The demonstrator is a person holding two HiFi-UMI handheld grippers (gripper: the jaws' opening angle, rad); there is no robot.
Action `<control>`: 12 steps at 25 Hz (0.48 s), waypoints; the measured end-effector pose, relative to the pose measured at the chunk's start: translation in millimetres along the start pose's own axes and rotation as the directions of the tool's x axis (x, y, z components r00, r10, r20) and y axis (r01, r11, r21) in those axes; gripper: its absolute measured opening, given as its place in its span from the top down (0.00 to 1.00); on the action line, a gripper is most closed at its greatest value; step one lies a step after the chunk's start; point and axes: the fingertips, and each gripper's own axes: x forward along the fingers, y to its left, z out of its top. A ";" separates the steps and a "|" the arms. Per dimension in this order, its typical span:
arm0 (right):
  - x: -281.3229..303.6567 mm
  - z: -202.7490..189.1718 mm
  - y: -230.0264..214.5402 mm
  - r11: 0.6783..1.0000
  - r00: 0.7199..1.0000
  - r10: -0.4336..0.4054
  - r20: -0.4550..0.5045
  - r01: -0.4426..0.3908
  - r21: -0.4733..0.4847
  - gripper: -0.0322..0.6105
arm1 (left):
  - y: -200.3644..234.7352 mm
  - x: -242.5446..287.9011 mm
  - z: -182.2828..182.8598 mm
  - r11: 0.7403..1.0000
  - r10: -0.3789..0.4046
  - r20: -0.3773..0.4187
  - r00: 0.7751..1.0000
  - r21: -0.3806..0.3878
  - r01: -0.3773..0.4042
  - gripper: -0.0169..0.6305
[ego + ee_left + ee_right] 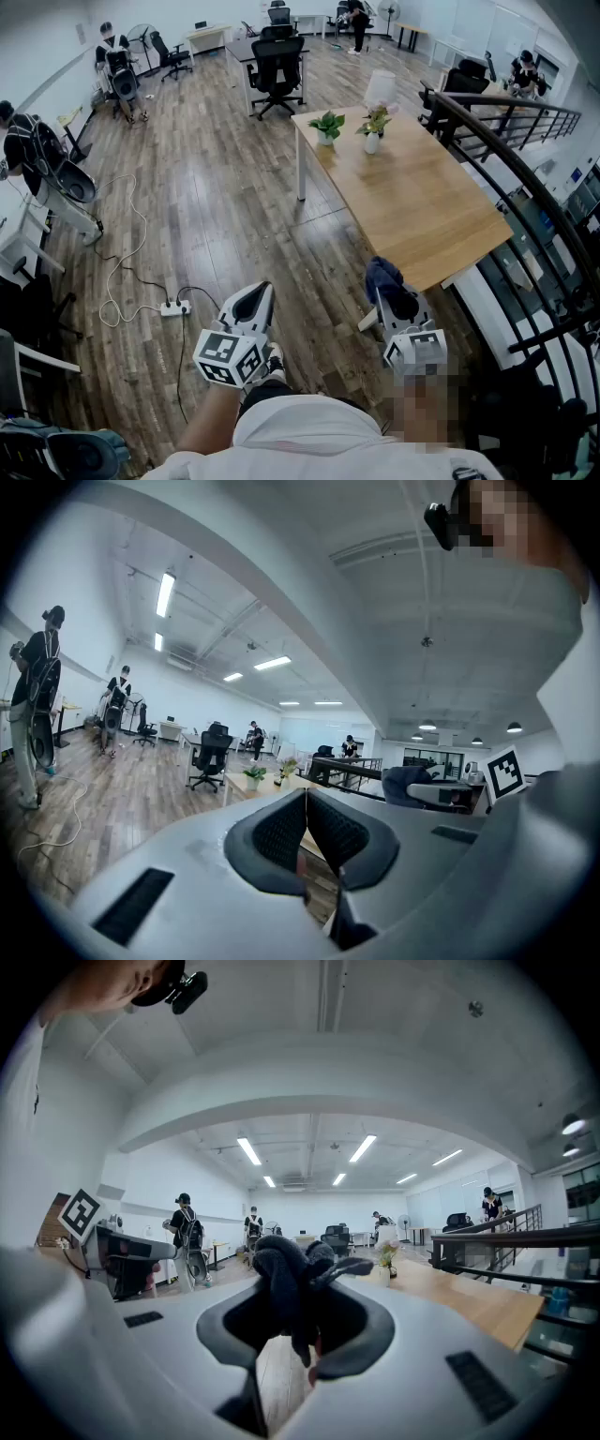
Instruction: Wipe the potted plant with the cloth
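Observation:
A green potted plant point(326, 126) in a white pot stands at the far end of a wooden table point(422, 206), beside a small vase of flowers point(373, 128). The plant point(254, 774) and the flower vase point(387, 1260) show small and distant in the gripper views. My right gripper point(392, 292) is shut on a dark blue cloth point(382, 275), held near the table's near corner; the cloth point(286, 1283) bunches between the jaws. My left gripper point(253, 302) is shut with nothing in it, over the floor left of the table.
Wood floor with a white power strip and cable point(173, 307) lies to my left. A black railing point(525, 187) runs along the table's right side. Office chairs point(277, 66) and other people point(28, 150) stand farther off.

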 end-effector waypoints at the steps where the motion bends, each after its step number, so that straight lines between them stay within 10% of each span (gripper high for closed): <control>1: -0.5 0.2 0.2 1.000 1.000 0.001 0.000 -0.001 -0.002 0.72 | -0.7 0.0 -0.1 1.000 0.000 0.001 1.000 -0.001 0.000 0.95; 12: -3.7 -5.9 -6.5 1.000 1.000 -0.007 -0.011 0.007 -0.003 0.72 | -7.0 6.0 -5.6 1.000 -0.009 -0.008 1.000 -0.006 0.009 0.95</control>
